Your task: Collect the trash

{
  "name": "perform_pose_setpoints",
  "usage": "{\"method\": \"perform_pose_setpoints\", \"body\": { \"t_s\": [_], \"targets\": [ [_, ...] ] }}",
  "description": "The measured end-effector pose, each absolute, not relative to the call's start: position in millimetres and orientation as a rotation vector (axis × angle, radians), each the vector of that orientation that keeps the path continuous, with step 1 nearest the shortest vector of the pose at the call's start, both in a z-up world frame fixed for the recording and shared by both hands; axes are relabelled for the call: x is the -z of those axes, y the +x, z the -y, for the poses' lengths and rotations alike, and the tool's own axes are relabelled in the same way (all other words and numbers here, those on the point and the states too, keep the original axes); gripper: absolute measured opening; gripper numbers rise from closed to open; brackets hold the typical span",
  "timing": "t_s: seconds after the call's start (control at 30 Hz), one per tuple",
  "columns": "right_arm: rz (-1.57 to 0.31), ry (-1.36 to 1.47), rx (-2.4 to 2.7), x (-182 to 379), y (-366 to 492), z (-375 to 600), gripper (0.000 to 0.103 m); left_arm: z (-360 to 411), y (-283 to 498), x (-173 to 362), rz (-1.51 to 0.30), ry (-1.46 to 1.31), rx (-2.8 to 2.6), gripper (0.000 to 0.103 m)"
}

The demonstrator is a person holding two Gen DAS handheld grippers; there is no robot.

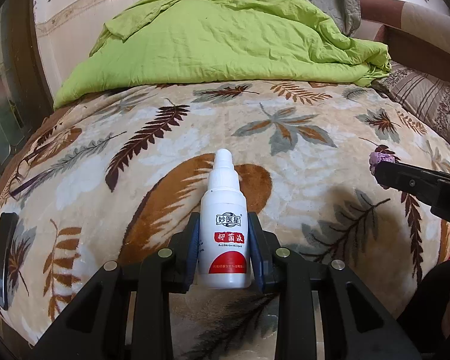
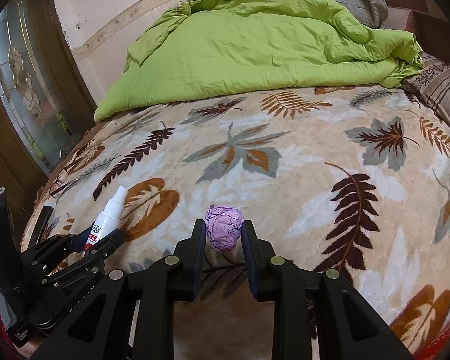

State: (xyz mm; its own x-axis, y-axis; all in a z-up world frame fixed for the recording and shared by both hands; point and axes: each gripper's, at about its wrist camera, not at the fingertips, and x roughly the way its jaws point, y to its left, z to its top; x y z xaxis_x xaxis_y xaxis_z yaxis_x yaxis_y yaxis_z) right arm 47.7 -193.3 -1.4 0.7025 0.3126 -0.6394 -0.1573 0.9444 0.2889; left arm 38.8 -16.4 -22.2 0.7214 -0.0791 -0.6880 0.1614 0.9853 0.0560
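the left gripper is clamped on a white bottle, blue pads against its sides and the capped nozzle pointing away; its label reads "妙医星" in a box and "抑菌液" on red, with smaller print too blurred to read. the right gripper pinches a crumpled purple paper ball between its tips. both are held just above a leaf-print blanket, with a green quilt heaped at the far end and a black phone at the blanket's left edge.
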Motion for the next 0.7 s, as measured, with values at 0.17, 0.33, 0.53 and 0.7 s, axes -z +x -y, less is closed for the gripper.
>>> {"method": "perform_pose_setpoints", "body": {
  "t_s": [0.17,0.33,0.53,0.7],
  "targets": [
    [-0.748,0.22,-0.264,1.0,47.6,192.9,0.026,16.8,39.0,21.8,-0.75,0.119,0.137,0.029],
    [-0.733,0.228,-0.254,-1.1,44.3,197.2,0.026,18.6,37.3,21.8,-0.747,0.13,0.142,0.029],
    [-0.734,0.255,-0.266,-5.6,30.1,201.2,0.026,26.2,29.6,14.8,-0.732,0.154,0.166,0.029],
    [-0.732,0.266,-0.277,-12.2,9.8,202.4,0.026,34.0,20.8,5.5,-0.722,0.163,0.194,0.029]
  ]
}}
